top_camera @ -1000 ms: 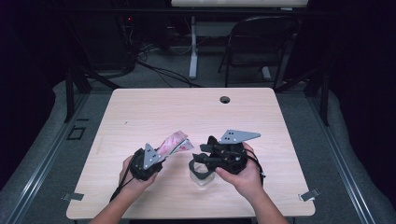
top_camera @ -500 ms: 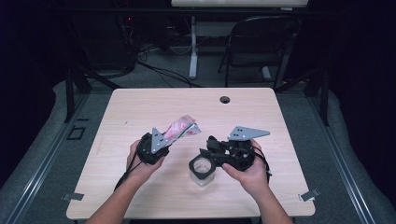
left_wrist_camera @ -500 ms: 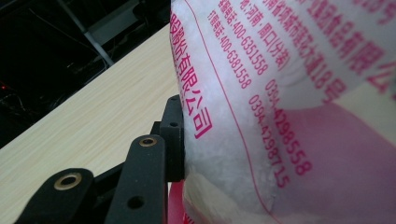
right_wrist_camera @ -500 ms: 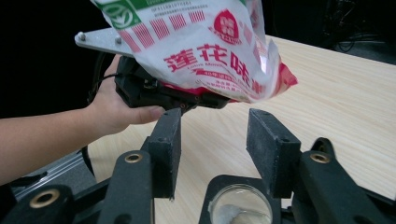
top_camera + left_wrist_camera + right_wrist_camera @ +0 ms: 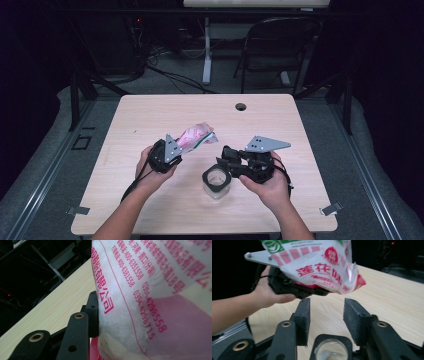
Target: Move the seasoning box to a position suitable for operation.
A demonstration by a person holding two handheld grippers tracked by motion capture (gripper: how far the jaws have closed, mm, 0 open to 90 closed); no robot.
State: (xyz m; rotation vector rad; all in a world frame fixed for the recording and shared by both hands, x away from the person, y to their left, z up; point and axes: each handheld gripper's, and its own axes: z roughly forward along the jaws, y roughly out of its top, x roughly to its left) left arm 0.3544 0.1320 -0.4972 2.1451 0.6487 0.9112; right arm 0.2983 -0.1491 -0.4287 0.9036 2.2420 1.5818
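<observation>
bag: pink-and-white printed plastic bag (image 5: pixel 196 137) of white granules, centre of the high view, raised above the table, tilted with its open end toward the right of frame
left gripper: left gripper (image 5: pixel 172 150) clamped on the bag; in the left gripper view a black pad presses into the bag (image 5: pixel 150 297) wall
jar: small clear jar (image 5: pixel 216 184) standing on the table just below centre, a black ring on its mouth, some white stuff at the bottom (image 5: pixel 331 350)
right gripper: right gripper (image 5: pixel 325 320) has just been closing its jaws, which stand apart with nothing between them; poised over the jar, not clearly gripping it
risk 1: bag mouth looks up and to the left of the jar, not over it; tipping now likely spills granules on the table (image 5: pixel 150 115)
risk 2: jar unsteadied; a nudge could knock it over
risk 3: soft bag may slip or gush in one rush
</observation>
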